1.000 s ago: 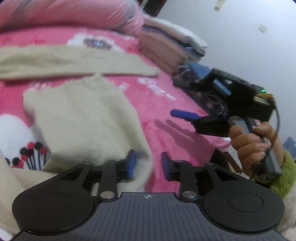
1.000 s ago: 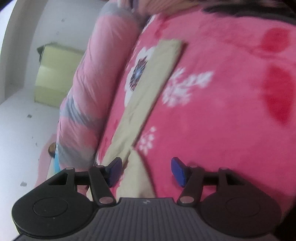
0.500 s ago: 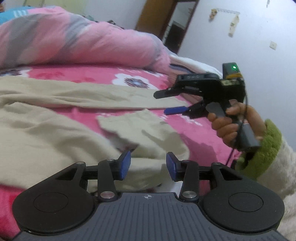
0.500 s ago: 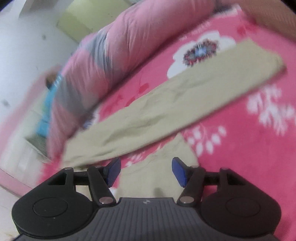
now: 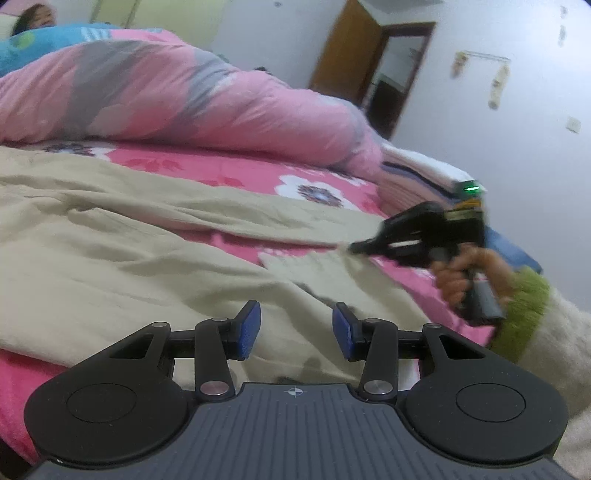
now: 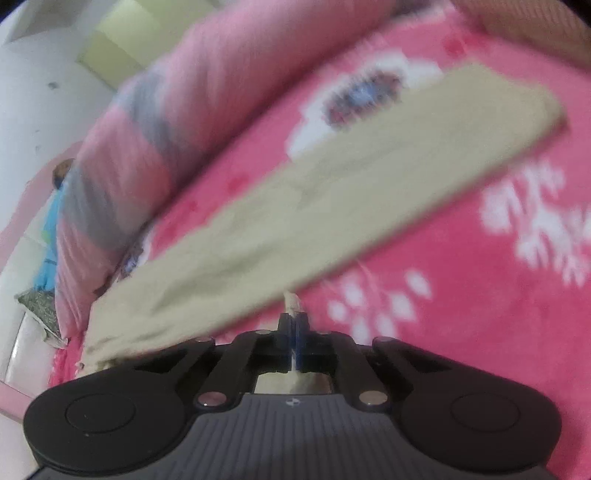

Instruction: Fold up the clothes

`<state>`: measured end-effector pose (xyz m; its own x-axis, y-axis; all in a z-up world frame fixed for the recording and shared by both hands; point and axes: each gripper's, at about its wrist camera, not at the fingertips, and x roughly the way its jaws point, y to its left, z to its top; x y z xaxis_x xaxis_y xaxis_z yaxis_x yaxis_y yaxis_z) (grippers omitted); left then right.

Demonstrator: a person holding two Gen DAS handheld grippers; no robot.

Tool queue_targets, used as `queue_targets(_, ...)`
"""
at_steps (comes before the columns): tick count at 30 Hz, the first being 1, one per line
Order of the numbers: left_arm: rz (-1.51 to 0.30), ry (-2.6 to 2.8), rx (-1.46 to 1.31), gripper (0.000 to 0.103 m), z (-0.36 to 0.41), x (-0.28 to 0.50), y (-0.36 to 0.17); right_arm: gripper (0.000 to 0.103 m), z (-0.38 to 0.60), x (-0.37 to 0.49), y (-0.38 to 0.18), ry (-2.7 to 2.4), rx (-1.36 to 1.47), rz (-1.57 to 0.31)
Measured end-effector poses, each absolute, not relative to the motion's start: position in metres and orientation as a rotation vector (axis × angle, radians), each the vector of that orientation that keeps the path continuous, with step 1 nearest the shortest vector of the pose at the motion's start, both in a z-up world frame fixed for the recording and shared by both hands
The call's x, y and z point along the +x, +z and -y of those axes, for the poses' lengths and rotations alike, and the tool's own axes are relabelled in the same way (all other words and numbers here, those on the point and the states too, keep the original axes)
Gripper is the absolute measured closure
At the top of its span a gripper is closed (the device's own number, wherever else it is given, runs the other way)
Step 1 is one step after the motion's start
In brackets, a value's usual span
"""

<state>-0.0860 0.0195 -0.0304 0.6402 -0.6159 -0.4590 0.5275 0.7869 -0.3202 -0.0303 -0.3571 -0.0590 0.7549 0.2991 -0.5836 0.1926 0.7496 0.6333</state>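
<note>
A beige garment (image 5: 110,258) lies spread over the pink floral bed, with one long leg or sleeve (image 6: 332,192) stretched toward the quilt. My left gripper (image 5: 295,334) hovers open just over the near beige cloth, blue pads apart, nothing between them. My right gripper (image 6: 294,332) is shut on a corner of the beige garment (image 6: 291,301). In the left wrist view the right gripper (image 5: 354,248) pinches the tip of the nearer flap (image 5: 314,264), held by a hand in a green cuff.
A rolled pink and grey quilt (image 5: 177,96) lies along the far side of the bed. Folded laundry (image 5: 417,173) is stacked at the right end. A person (image 5: 33,18) lies at the far left. A brown door (image 5: 354,59) stands behind.
My right gripper has closed on the corner of the beige flap; half a second ago it was open above it. The left gripper has tilted lower toward the cloth and stays open.
</note>
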Motion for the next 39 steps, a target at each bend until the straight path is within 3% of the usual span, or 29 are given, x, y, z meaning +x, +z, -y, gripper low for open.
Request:
queue_targets(4, -0.608, -0.531, -0.115, 0.060, -0.016, -0.075, -0.027, 0.102, 0.371, -0.074, -0.004, 0.084, 0.816, -0.477)
queue_targets(11, -0.692, -0.391, -0.030, 0.060, -0.012, -0.057, -0.043, 0.102, 0.426, -0.202, 0.006, -0.148, 0.821, -0.212)
queue_targets(16, -0.767, -0.311, -0.025, 0.060, -0.017, -0.049, -0.049, 0.102, 0.468, -0.224, -0.094, -0.332, 1.068, -0.420)
queue_targets(28, -0.720, -0.268, -0.001, 0.060, -0.028, -0.060, -0.044, 0.101, 0.479, -0.244, -0.085, -0.325, 1.028, -0.452)
queue_targets(30, -0.713, -0.271, 0.008, 0.060, -0.029, -0.062, -0.044, 0.099, 0.480, -0.254, -0.079, -0.409, 0.995, -0.500)
queue_targets(33, -0.694, -0.268, 0.022, 0.060, -0.030, -0.061, -0.045, 0.092, 0.477, -0.284, -0.061, -0.564, 0.946, -0.408)
queue_targets(37, -0.685, -0.257, 0.016, 0.060, -0.033, -0.055, -0.046, 0.088, 0.446, -0.264, -0.034, -0.446, 0.805, -0.391)
queue_targets(39, -0.679, -0.253, 0.006, 0.060, -0.036, -0.054, -0.045, 0.080, 0.418, -0.239, -0.031, -0.329, 0.753, -0.443)
